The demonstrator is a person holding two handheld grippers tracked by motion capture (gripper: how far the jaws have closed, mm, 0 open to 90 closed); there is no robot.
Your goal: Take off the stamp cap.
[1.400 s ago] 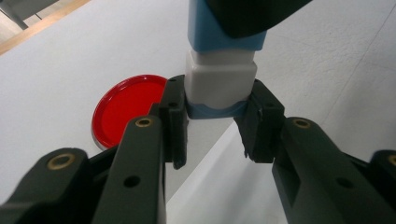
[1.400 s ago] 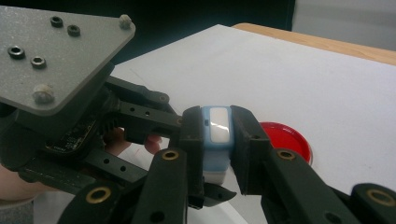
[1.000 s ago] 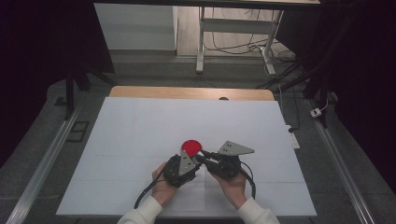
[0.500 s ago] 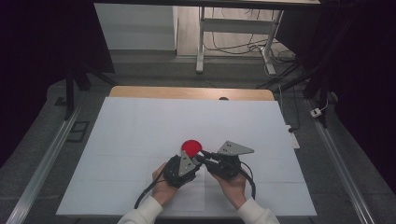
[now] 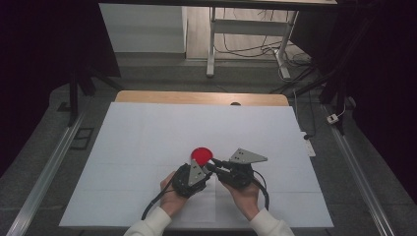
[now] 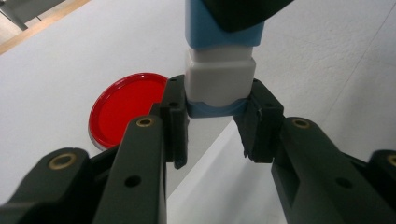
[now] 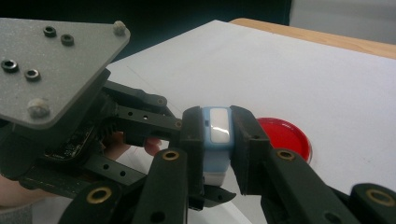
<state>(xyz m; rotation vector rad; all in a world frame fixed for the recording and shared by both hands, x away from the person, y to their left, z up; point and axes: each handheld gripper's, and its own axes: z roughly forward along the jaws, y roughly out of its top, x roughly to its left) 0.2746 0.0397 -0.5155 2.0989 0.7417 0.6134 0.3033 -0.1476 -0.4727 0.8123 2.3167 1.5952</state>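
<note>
A small blue and white block (image 6: pixel 219 79) hangs above the table between both grippers. My left gripper (image 6: pixel 215 119) is shut on its lower end, one jaw pressing each side. My right gripper (image 7: pixel 217 140) is shut on the blue upper part of the block (image 7: pixel 217 133), and its dark jaw covers the block's top in the left gripper view. A flat red disc (image 5: pixel 200 155) lies on the white sheet just beyond the jaws. In the high view the left gripper (image 5: pixel 208 168) and the right gripper (image 5: pixel 214 165) meet tip to tip near the table's front.
The white sheet (image 5: pixel 147 132) covers the table, with a wooden strip (image 5: pixel 196 97) along its far edge. The left gripper's grey plate (image 7: pixel 56 60) stands close in the right gripper view. Cables trail back toward the person's sleeves.
</note>
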